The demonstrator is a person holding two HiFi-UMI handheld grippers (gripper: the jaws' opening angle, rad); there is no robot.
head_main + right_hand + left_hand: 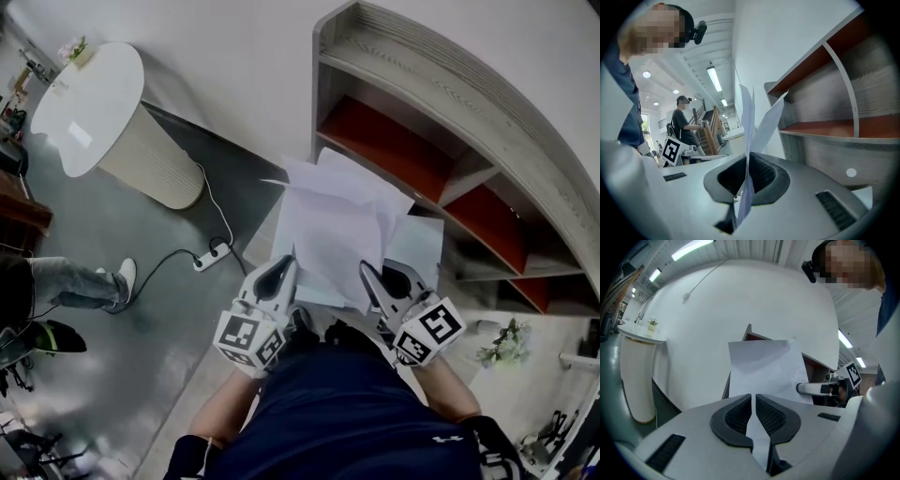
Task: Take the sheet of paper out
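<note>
Several white sheets of paper [342, 225] fan out in the air in front of a grey shelf unit with red backs [450, 112]. My left gripper [281, 272] is shut on the sheets' near left edge, and my right gripper [370, 277] is shut on the near right edge. In the left gripper view a sheet [764, 366] rises from between the closed jaws of the gripper [753, 404]. In the right gripper view the paper [746, 122] stands edge-on, pinched in the gripper [746, 173]. Both grippers point roughly level toward the shelf [834, 126].
A white round-topped pedestal table [103, 112] stands at the far left. A power strip with its cable [211, 255] lies on the grey floor. Another person's legs [66, 281] are at the left edge. A small plant [506, 342] sits at the right.
</note>
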